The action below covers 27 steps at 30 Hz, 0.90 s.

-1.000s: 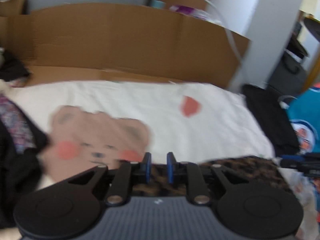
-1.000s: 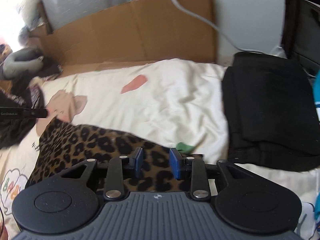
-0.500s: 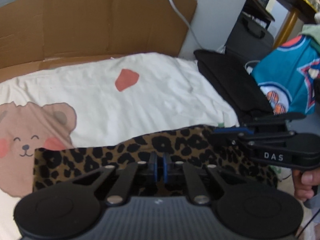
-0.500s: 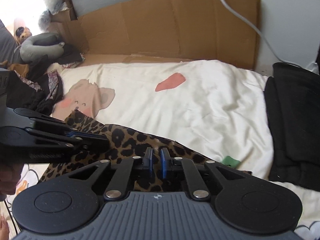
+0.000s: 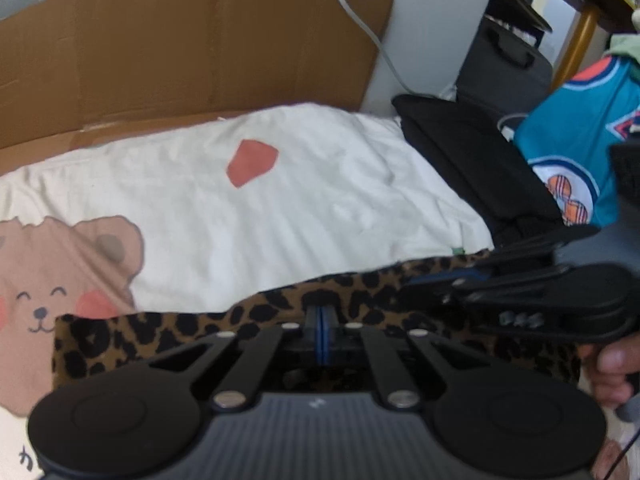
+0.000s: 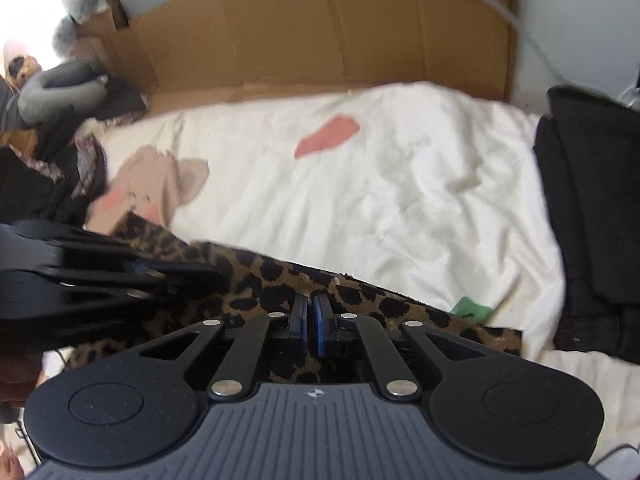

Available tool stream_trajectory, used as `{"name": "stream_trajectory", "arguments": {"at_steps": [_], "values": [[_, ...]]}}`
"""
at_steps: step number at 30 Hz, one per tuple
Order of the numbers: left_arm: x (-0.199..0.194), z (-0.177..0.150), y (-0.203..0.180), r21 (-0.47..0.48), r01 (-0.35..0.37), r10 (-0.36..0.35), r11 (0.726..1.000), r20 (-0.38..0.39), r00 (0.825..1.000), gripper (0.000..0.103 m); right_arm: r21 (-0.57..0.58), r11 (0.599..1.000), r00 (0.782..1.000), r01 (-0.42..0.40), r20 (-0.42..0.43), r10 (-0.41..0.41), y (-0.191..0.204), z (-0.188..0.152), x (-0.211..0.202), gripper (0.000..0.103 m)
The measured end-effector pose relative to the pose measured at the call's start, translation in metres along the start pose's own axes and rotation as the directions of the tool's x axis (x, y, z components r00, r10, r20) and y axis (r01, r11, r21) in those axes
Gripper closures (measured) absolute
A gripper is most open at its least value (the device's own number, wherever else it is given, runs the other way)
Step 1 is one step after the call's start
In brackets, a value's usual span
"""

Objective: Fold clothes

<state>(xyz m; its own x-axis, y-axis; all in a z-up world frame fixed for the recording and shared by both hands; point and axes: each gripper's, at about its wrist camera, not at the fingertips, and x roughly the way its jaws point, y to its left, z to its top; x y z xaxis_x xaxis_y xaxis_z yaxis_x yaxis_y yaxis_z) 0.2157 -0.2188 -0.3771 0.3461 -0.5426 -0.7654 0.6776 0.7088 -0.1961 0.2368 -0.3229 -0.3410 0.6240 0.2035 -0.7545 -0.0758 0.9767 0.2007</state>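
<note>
A leopard-print garment [image 5: 168, 332] stretches across the near edge of a white bedsheet [image 5: 288, 216] printed with a bear. My left gripper [image 5: 321, 320] is shut on its top edge near the middle. My right gripper [image 6: 310, 312] is also shut on the leopard-print garment [image 6: 260, 280], a little further right along the same edge. In the left wrist view the right gripper [image 5: 424, 284] comes in from the right with a hand behind it. The right wrist view shows the left gripper [image 6: 200, 270] coming in from the left. The cloth between them hangs raised off the sheet.
Folded black clothes [image 6: 592, 216] lie stacked at the right end of the bed. A cardboard sheet [image 5: 192, 52] stands along the far side. A teal jersey [image 5: 576, 136] hangs at far right, and dark clothes [image 6: 44, 188] are heaped at far left beside a grey neck pillow [image 6: 60, 88].
Both grippers went from open to shut on the garment's near edge. The edge has lifted off the sheet and both views have swung.
</note>
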Motion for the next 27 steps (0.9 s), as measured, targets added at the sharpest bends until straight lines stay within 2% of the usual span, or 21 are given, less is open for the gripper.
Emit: {"name": "stream_trajectory", "arguments": {"at_steps": [2,4,11,13,15,19,27], "values": [[0.005,-0.002,0.005,-0.026,0.016,-0.017,1.000,-0.007,1.000,0.101,-0.050,0.999,1.000,-0.011,0.012,0.012,0.008,-0.007,-0.011,0.096],[0.007,-0.004,0.008,-0.036,0.028,-0.028,0.999,-0.008,1.000,0.100,-0.049,0.998,0.999,-0.035,-0.012,0.035,0.013,-0.015,-0.015,0.096],[0.009,-0.003,0.003,0.010,0.011,-0.011,1.000,-0.021,1.000,0.100,-0.056,0.996,0.996,-0.063,-0.072,0.059,0.024,-0.048,-0.016,0.093],[0.009,-0.004,0.002,0.026,0.008,-0.008,1.000,-0.017,1.000,0.100,-0.053,0.996,0.995,-0.071,-0.079,0.066,0.020,-0.055,-0.020,0.068],[0.010,-0.004,0.001,0.036,0.008,-0.007,0.999,-0.017,1.000,0.100,-0.066,0.995,0.995,-0.069,-0.077,0.063,0.016,-0.063,-0.026,0.059],[0.011,-0.002,0.002,0.038,0.011,-0.010,0.999,-0.021,1.000,0.100,-0.098,0.994,0.997,-0.038,-0.077,0.031,0.008,-0.080,-0.039,0.054],[0.013,-0.003,0.002,0.049,0.011,-0.010,0.999,-0.017,1.000,0.100,-0.109,0.994,0.997,0.011,-0.069,-0.019,-0.017,-0.108,-0.062,0.053]]}}
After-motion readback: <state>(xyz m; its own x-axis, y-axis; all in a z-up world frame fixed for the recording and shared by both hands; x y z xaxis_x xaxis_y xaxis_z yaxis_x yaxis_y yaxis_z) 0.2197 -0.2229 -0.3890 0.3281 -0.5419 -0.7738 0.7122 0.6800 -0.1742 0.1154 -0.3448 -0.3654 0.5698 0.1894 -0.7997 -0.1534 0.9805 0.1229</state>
